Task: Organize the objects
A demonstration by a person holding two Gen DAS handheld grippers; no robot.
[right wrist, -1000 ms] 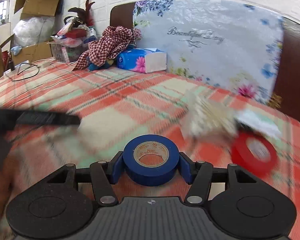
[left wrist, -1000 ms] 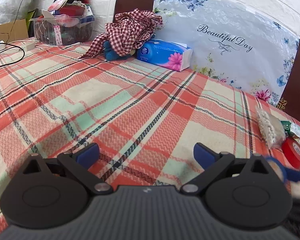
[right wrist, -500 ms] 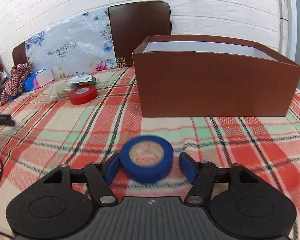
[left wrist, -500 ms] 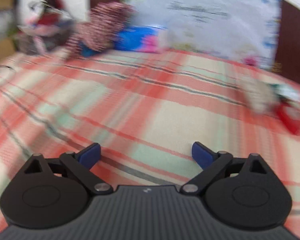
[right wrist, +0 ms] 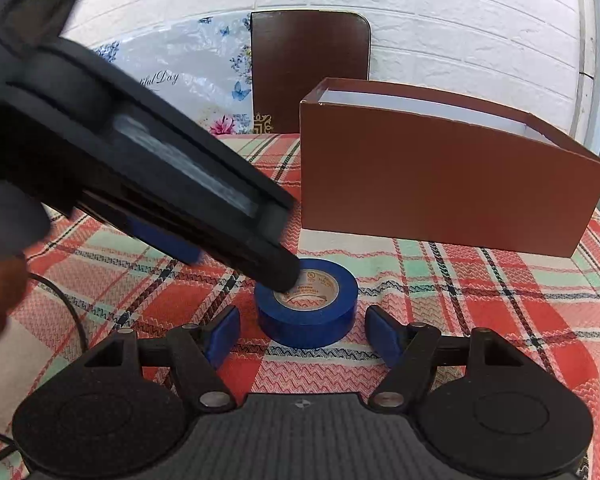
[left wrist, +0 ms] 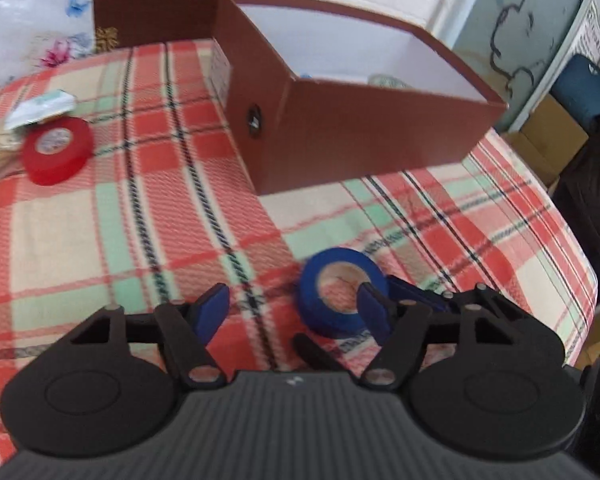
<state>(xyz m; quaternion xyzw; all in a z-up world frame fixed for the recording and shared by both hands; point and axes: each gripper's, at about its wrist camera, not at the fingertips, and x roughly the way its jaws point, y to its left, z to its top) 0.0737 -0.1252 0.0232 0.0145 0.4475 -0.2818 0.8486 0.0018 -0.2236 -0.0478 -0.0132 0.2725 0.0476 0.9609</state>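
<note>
A blue tape roll (right wrist: 307, 305) lies flat on the plaid cloth in front of the brown box (right wrist: 440, 184). My right gripper (right wrist: 302, 334) is open, its blue pads apart on either side of the roll without touching it. My left gripper (left wrist: 294, 312) is open; its right finger reaches into the hole of the blue tape roll (left wrist: 334, 292). In the right wrist view the left gripper's body (right wrist: 148, 172) comes in from the upper left, its tip on the roll. The brown box (left wrist: 340, 120) is open and white inside.
A red tape roll (left wrist: 56, 150) lies at the left, with a white packet (left wrist: 40, 106) behind it. A dark chair back (right wrist: 310, 72) and a floral cushion (right wrist: 188, 88) stand behind the table. The table's edge runs close on the right in the left wrist view.
The right gripper has let go of the blue roll and set it on the cloth near the box. The left gripper has swung right and put a finger into the roll.
</note>
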